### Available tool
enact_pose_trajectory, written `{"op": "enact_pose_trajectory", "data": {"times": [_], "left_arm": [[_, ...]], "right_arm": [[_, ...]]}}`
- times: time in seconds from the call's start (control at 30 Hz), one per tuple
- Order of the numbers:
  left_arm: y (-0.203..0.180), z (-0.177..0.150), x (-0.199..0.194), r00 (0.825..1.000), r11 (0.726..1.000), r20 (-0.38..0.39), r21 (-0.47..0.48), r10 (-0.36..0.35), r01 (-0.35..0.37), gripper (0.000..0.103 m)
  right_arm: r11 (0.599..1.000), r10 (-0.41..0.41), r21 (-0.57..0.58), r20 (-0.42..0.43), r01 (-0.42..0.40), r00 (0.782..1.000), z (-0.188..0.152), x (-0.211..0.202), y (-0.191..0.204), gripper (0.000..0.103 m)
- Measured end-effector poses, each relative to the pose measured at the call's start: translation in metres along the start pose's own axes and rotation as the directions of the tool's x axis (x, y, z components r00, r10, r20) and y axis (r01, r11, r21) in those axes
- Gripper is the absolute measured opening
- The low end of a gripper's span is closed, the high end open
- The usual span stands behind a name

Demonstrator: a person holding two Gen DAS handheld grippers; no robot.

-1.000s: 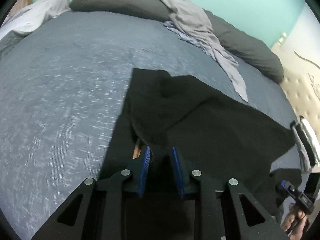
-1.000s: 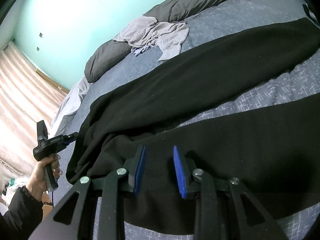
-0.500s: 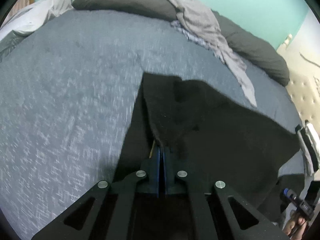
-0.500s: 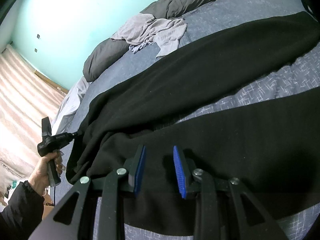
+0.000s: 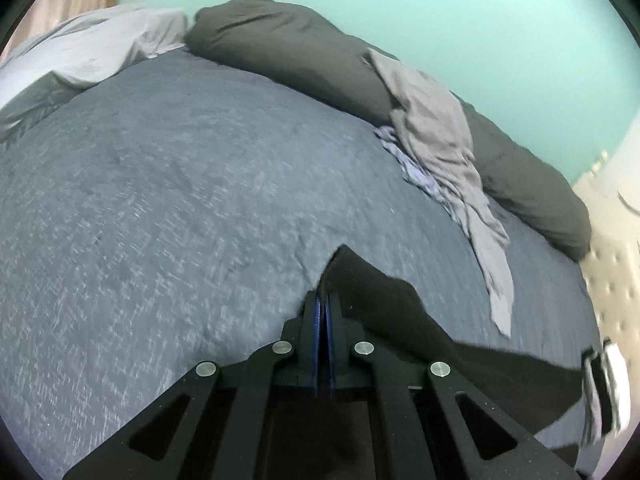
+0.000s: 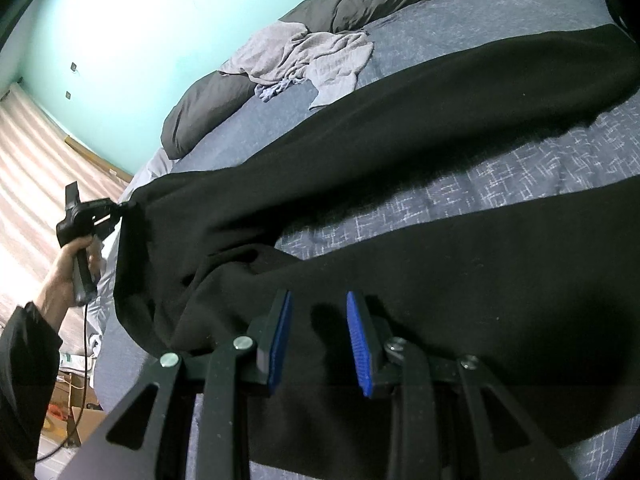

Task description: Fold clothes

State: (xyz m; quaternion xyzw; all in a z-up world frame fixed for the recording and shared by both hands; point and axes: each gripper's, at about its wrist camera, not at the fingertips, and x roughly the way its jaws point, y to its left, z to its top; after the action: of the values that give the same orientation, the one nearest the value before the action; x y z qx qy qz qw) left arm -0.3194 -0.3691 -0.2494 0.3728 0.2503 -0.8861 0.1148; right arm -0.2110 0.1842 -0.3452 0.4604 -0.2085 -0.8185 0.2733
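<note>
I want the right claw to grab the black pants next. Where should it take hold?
Probably the waistband edge of the pants just ahead of the open right claw, coming from the near bed side: the cloth lies flat there, and the left claw already pinches the far corner.

Matt black knit trousers (image 6: pixel 440 128); blue-grey bedspread (image 5: pixel 180 208) with rough woven fleck; matt plastic gripper fingers with ribbed blue pads (image 6: pixel 360 340).

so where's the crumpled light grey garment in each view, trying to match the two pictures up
Left wrist view: the crumpled light grey garment lies upper right, draped off the long dark grey pillow onto the blue-grey bedspread.
Right wrist view: it lies top centre, at that pillow's edge.
Shared landmark: the dark grey pillow along the mint-green wall.
</note>
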Motion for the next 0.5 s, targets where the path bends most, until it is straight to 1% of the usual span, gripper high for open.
{"op": "enact_pose_trajectory", "data": {"times": [0.1, 0.2, 0.3, 0.37, 0.4, 0.43, 0.5], "left_arm": [[0.009, 0.003, 0.012, 1.000, 0.999, 0.028, -0.048, 0.013, -0.011, 0.002], [0.009, -0.002, 0.039, 0.997, 0.998, -0.055, -0.031, 0.049, -0.051, 0.004], [0.014, -0.010, 0.051, 0.992, 0.996, -0.094, -0.027, 0.086, -0.089, 0.007], [0.024, -0.010, 0.046, 0.993, 0.995, -0.094, -0.061, 0.077, -0.083, 0.016], [0.030, -0.010, 0.043, 0.993, 0.994, -0.092, -0.081, 0.070, -0.078, 0.029], [0.033, -0.010, 0.039, 0.994, 0.994, -0.090, -0.088, 0.061, -0.069, 0.035], [0.040, -0.010, 0.024, 0.996, 0.995, -0.082, -0.087, 0.043, -0.050, 0.036]], "right_arm": [[1.000, 0.001, 0.006, -0.001, -0.001, 1.000, 0.001, 0.001, -0.002, 0.028], [1.000, 0.000, 0.005, -0.005, 0.000, 1.000, 0.000, 0.002, -0.002, 0.028], [1.000, 0.000, 0.005, -0.009, 0.000, 1.000, 0.001, 0.003, -0.002, 0.028], [1.000, 0.001, 0.003, -0.011, -0.001, 1.000, 0.001, 0.004, -0.002, 0.028], [1.000, 0.001, 0.002, -0.012, -0.001, 1.000, 0.001, 0.004, -0.002, 0.028], [1.000, 0.002, 0.001, -0.012, -0.002, 1.000, 0.001, 0.004, -0.001, 0.028], [1.000, 0.004, 0.000, -0.013, -0.004, 1.000, 0.001, 0.004, -0.001, 0.028]]}}
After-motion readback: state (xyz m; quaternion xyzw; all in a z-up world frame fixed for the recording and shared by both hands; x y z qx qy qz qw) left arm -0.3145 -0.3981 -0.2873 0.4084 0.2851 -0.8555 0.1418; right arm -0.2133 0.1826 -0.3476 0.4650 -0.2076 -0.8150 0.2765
